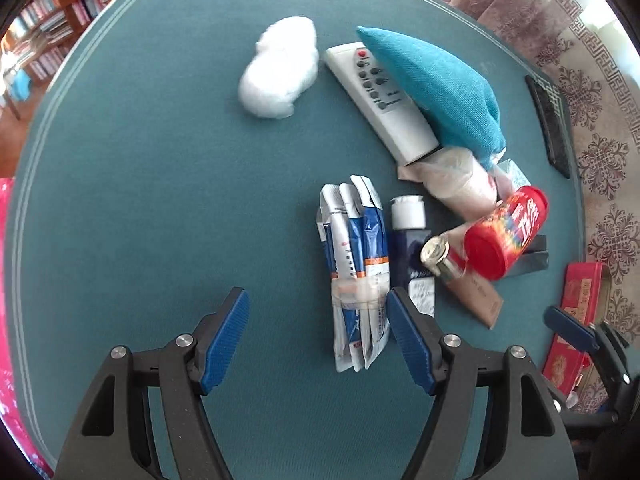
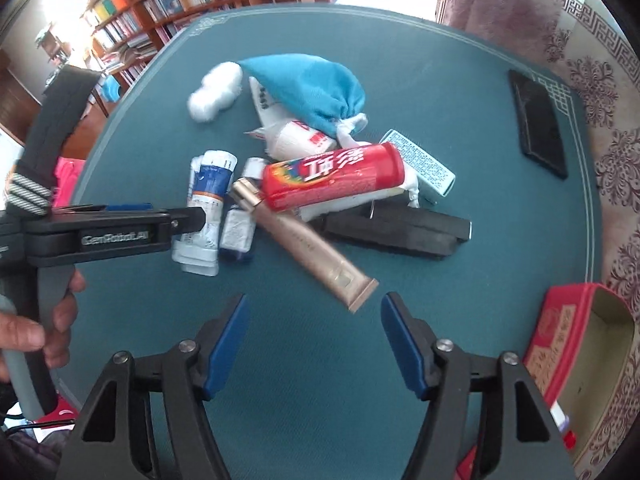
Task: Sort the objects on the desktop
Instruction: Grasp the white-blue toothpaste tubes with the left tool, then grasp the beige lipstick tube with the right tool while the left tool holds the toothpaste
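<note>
both claws gaped, holding nothing. left claw [image 1: 318,338] beside taped sachet bundle [image 1: 354,264], mid-bench, left of the heap: likely light, floppy, slick; pinch at taped band. right claw [image 2: 314,334] near gold tube [image 2: 308,240]. open bench [image 1: 140,200] left; red box [image 2: 576,344] at right edge

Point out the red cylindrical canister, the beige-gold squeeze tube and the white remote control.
Red cylindrical canister [image 2: 336,178]: right wrist view, middle of its printed side.
Beige-gold squeeze tube [image 2: 308,250]: right wrist view, mid-body.
White remote control [image 1: 380,100]: left wrist view, face beside the buttons.
</note>
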A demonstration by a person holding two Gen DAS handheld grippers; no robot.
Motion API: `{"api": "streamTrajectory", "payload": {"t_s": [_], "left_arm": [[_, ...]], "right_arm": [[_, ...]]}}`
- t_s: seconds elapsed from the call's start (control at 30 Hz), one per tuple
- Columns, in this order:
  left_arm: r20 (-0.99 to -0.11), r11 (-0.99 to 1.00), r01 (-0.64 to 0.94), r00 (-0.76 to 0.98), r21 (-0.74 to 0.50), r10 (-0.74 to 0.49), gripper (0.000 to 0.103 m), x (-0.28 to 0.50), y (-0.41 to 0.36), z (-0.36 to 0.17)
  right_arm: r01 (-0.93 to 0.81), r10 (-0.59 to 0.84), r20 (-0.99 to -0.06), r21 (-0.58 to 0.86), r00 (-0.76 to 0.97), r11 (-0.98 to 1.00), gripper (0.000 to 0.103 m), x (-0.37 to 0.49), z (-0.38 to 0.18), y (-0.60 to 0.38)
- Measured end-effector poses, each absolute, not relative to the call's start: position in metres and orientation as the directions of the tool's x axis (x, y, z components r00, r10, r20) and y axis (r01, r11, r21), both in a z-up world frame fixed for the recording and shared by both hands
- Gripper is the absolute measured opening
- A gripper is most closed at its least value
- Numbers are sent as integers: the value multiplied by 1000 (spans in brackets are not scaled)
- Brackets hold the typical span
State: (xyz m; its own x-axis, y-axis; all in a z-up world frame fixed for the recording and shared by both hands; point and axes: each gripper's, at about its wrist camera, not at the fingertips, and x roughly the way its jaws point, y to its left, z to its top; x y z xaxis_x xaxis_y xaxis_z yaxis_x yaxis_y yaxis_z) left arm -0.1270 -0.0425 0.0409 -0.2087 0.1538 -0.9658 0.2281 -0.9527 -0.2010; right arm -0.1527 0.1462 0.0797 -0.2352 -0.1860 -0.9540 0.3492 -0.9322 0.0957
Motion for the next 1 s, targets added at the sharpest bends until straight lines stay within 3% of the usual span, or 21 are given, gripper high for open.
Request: {"api": "streamTrajectory", "payload": {"t_s": [0.33, 0.37, 0.47, 0.5, 0.67, 1.0], "left_arm": [[-975, -981, 146, -202, -127, 96, 74, -135, -33, 37], [-976, -984, 137, -204, -109, 80, 70, -134, -32, 38], [-980, -993, 118, -201, -9, -15, 36, -130, -32, 42], [-979, -992, 121, -202, -21, -4, 34, -129, -35, 44], [-980, -983, 167, -194, -74, 40, 33, -115, -50, 48], [-984, -975, 198, -162, -104, 72, 33, -72, -54, 61]], "right_arm": [[357, -206, -956, 121, -210, -926, 68, -190, 60, 145], [372, -216, -956, 130, -200, -919, 67, -191, 59, 142], [404, -233, -957, 147, -173, -903, 65, -191, 57, 132], [414, -240, -957, 154, -165, -897, 64, -190, 56, 130], [431, -217, -964, 132, -155, -893, 58, -188, 49, 120], [484, -111, -978, 12, -176, -875, 30, -170, 40, 100]]}}
